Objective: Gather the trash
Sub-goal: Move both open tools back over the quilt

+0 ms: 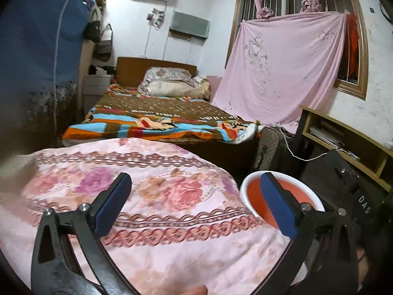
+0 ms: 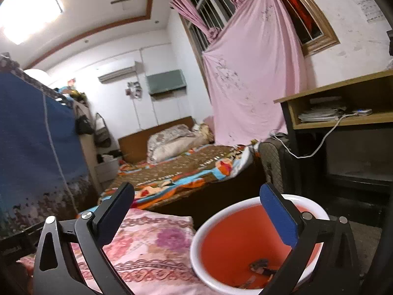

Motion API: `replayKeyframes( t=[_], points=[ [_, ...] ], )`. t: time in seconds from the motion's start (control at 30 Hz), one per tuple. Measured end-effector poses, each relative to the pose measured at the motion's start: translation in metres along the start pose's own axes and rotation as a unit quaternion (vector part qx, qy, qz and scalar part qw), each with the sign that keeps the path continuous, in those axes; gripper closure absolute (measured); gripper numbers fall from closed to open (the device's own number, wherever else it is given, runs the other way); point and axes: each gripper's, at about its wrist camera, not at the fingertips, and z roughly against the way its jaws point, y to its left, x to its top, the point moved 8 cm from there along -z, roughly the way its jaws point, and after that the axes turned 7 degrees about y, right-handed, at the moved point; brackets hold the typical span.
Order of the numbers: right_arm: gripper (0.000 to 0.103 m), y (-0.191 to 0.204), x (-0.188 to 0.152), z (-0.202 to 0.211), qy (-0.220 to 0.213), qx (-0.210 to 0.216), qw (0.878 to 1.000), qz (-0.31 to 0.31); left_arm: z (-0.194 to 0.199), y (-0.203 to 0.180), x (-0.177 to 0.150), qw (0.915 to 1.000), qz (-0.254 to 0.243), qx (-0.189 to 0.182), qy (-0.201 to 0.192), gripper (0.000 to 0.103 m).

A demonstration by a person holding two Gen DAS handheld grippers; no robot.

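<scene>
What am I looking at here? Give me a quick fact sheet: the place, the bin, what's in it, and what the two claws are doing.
Place: bedroom, pink floral bedspread in front
Bin: red bucket with white rim, beside the bedspread
Inside bin: a few dark scraps at the bottom; what they are, unclear
Left gripper: open, nothing between its jaws
Right gripper: open, nothing between its jaws

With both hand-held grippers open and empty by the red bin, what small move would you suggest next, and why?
Probably swing the left hand-held gripper back over the pink floral quilt to look for more litter: scraps already lie in the red bin, and neither it nor the right hand-held gripper holds anything.
</scene>
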Motion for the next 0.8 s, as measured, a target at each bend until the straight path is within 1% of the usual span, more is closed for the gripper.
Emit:
replayKeyframes(
  t=[0.17,0.3,0.43,0.63,0.8],
  points=[
    [0.0,0.014,-0.004,0.016,-0.013,0.011,1.0,0.02,0.022,0.016,-0.008,0.9996,0.005,0.021,-0.019,0.012],
    [0.0,0.023,-0.009,0.028,-0.018,0.022,0.999,0.027,0.036,0.027,-0.014,0.999,0.007,0.038,-0.023,0.012],
    [0.0,0.036,-0.018,0.042,-0.027,0.035,0.998,0.042,0.053,0.038,-0.021,0.9978,0.004,0.056,-0.036,0.012],
    [0.0,0.054,-0.029,0.066,-0.045,0.053,0.996,0.056,0.073,0.047,-0.033,0.9961,-0.002,0.074,-0.048,0.012],
    [0.0,0.063,-0.034,0.083,-0.061,0.057,0.995,0.064,0.086,0.057,-0.045,0.9953,0.005,0.083,-0.049,0.012]
  ],
)
